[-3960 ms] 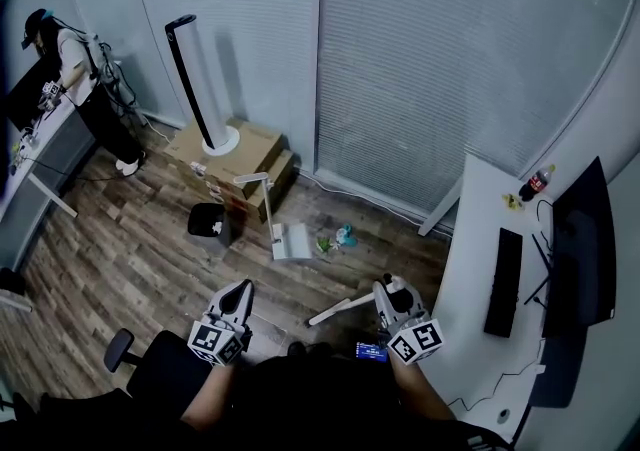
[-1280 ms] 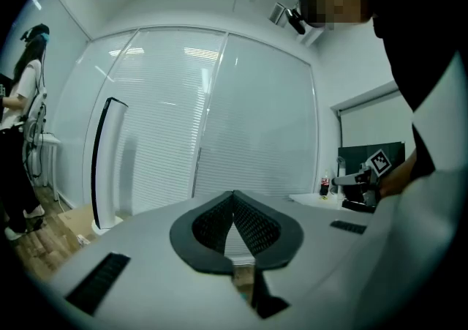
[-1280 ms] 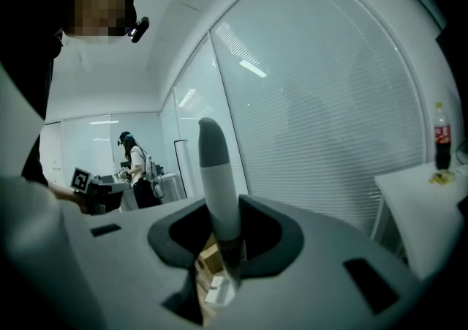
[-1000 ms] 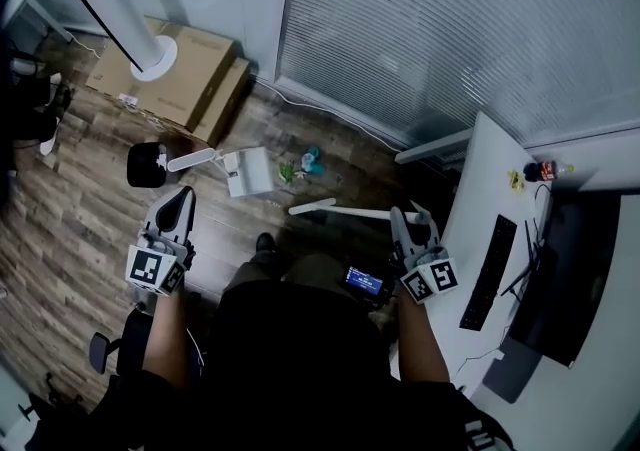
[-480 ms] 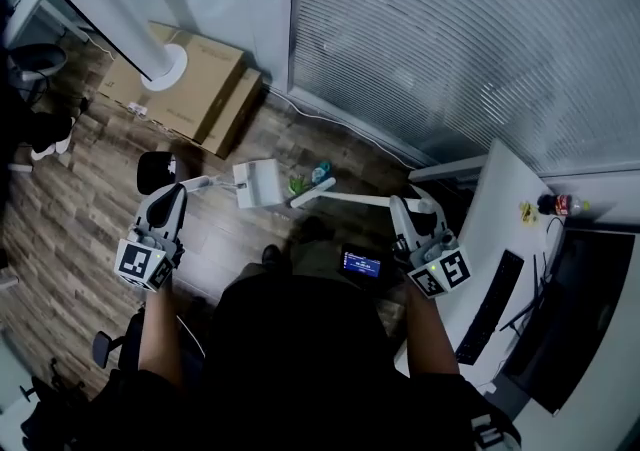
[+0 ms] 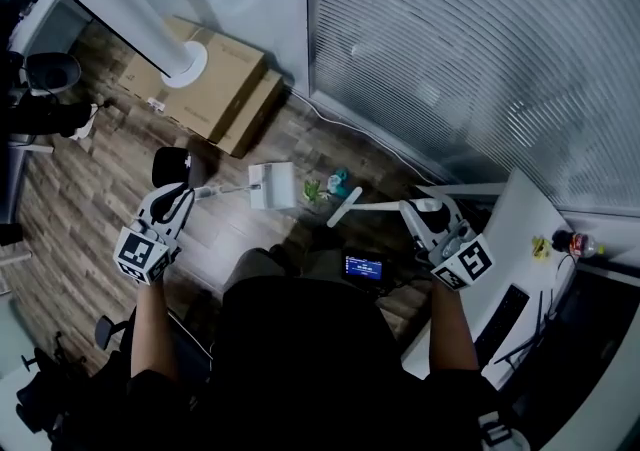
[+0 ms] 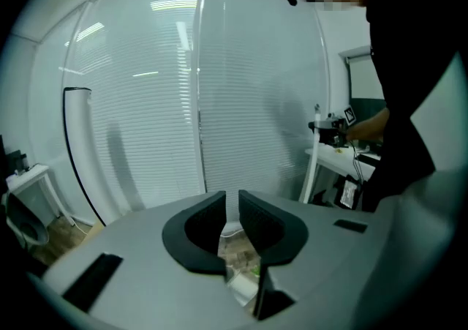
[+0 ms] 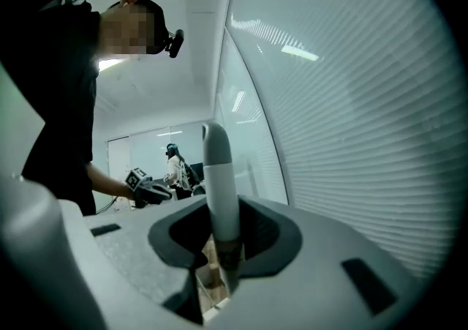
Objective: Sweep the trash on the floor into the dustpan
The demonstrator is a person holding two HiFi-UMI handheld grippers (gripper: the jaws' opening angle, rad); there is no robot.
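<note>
A white dustpan (image 6: 272, 185) lies on the wood floor, its long handle (image 6: 222, 190) pointing left. My left gripper (image 6: 183, 197) is at the handle's end. Its jaws have just been opening and stand a little apart (image 7: 232, 211), the pads not pressing on anything. Under them show the dustpan (image 7: 241, 286) and green trash (image 7: 254, 268). Green and teal trash (image 6: 328, 184) lies just right of the pan. My right gripper (image 6: 415, 209) is shut on the white broom handle (image 8: 219, 189). The broom head (image 6: 343, 207) rests on the floor just below the trash.
Cardboard boxes (image 6: 215, 89) and a tall white tower on a round base (image 6: 185, 64) stand at the back left. A black bin (image 6: 170, 167) sits beside my left gripper. A white desk (image 6: 510, 239) is on the right, closed blinds behind. Another person (image 8: 175, 167) stands far off.
My left gripper has closed in on the end of the dustpan handle. The right gripper has moved with the broom, whose head now lies just below the trash.
</note>
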